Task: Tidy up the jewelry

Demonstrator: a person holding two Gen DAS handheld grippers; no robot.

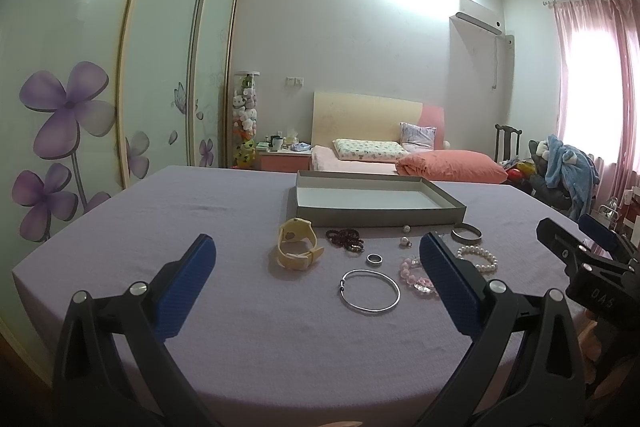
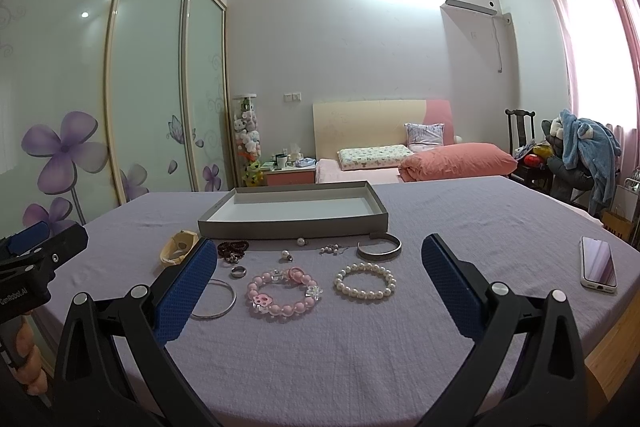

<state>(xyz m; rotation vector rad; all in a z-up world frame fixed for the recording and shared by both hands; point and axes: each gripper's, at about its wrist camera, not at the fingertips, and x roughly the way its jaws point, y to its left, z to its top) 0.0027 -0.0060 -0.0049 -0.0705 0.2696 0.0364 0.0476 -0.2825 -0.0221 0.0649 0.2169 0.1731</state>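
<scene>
Jewelry lies on a purple cloth in front of an empty grey box (image 1: pixel 376 217) (image 2: pixel 292 225). In the left wrist view: a cream watch (image 1: pixel 298 243), dark bead bracelet (image 1: pixel 346 239), ring (image 1: pixel 375 259), thin silver bangle (image 1: pixel 370 291), pink bead bracelet (image 1: pixel 414 273), pearl bracelet (image 1: pixel 480 259), silver cuff (image 1: pixel 466 233). The right wrist view shows the pink bracelet (image 2: pixel 284 291), pearl bracelet (image 2: pixel 365 281), cuff (image 2: pixel 379 247), bangle (image 2: pixel 218 297), ring (image 2: pixel 238 271). My left gripper (image 1: pixel 316 247) and right gripper (image 2: pixel 320 247) are open, empty, above the cloth's near part.
A phone (image 2: pixel 598 265) lies on the cloth at the right. Small pearl earrings (image 2: pixel 287 255) sit by the box front. The table (image 1: pixel 180 203) is covered by the purple cloth. A bed (image 1: pixel 400 155), wardrobe and chair with clothes stand behind the table.
</scene>
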